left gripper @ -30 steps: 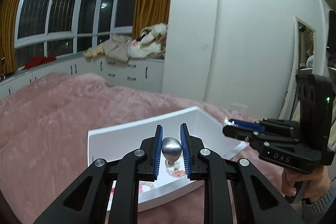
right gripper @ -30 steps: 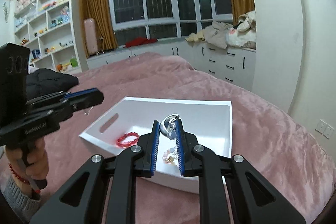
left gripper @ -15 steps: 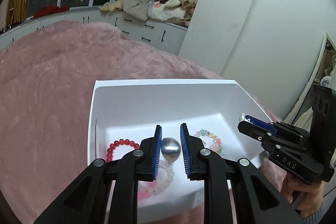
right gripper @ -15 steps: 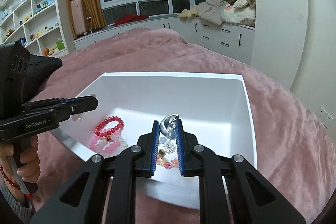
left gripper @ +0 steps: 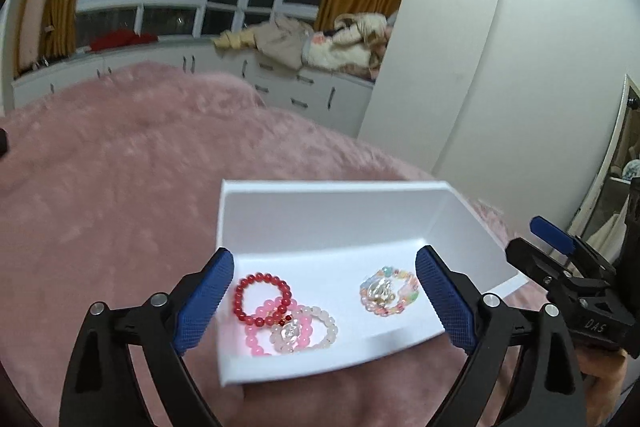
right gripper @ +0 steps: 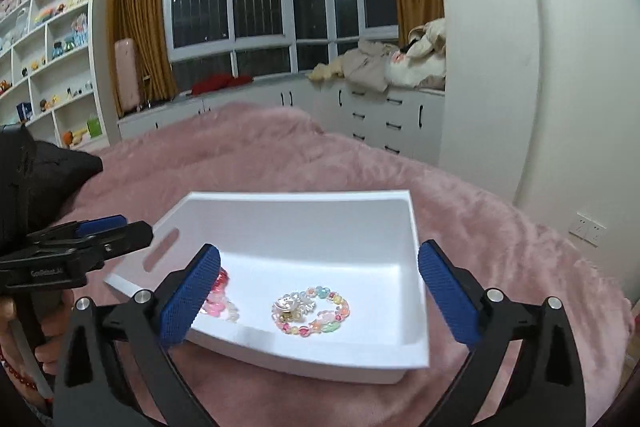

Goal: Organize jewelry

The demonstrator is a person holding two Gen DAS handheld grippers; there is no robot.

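Both my left tongs (left gripper: 324, 301) and right tongs (right gripper: 318, 293) gape wide, empty, over the white tray (right gripper: 296, 227); bracelets (left gripper: 280, 319) lie beneath. Next, fetch any remaining piece.

wrist views flanking, both facing white tray (left gripper: 320, 215)

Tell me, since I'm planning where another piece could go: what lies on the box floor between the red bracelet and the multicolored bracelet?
Bare white floor of the box, in the left wrist view, between red bracelet and multicolored bracelet.
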